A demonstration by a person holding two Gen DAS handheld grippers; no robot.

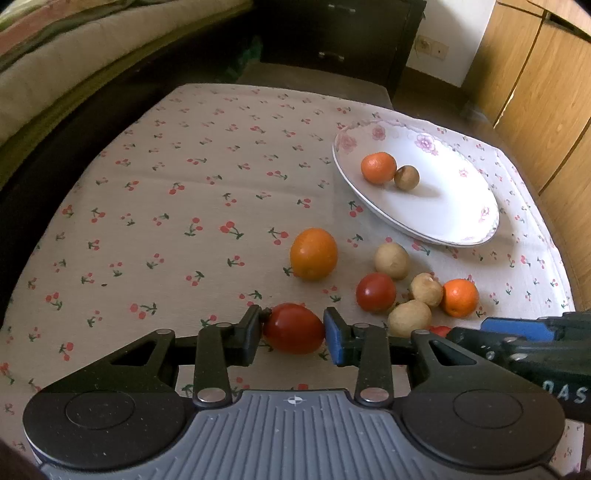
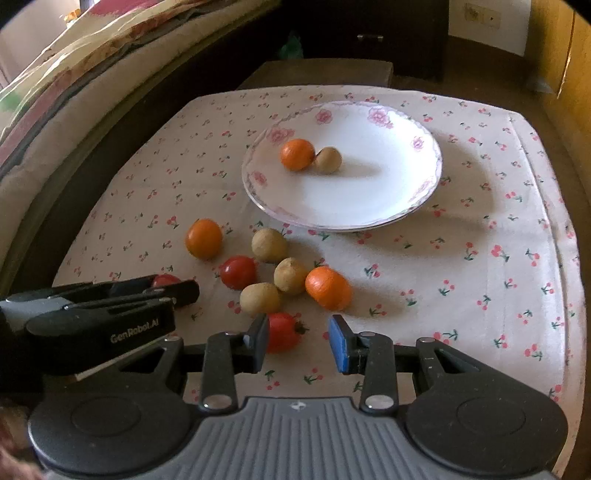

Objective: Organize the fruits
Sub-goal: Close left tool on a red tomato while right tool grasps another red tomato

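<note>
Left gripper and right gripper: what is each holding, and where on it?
The left gripper pinches a red tomato by its two ends. The right gripper holds nothing; another tomato touches only one finger.

Cherry-print tablecloth (image 1: 184, 206), dark cabinet (image 1: 343, 33) (two handles), bedding (image 1: 74, 55)

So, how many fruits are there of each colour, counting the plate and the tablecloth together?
Orange fruits: 3
Red fruits: 3
Brown fruits: 4
Total: 10
</note>
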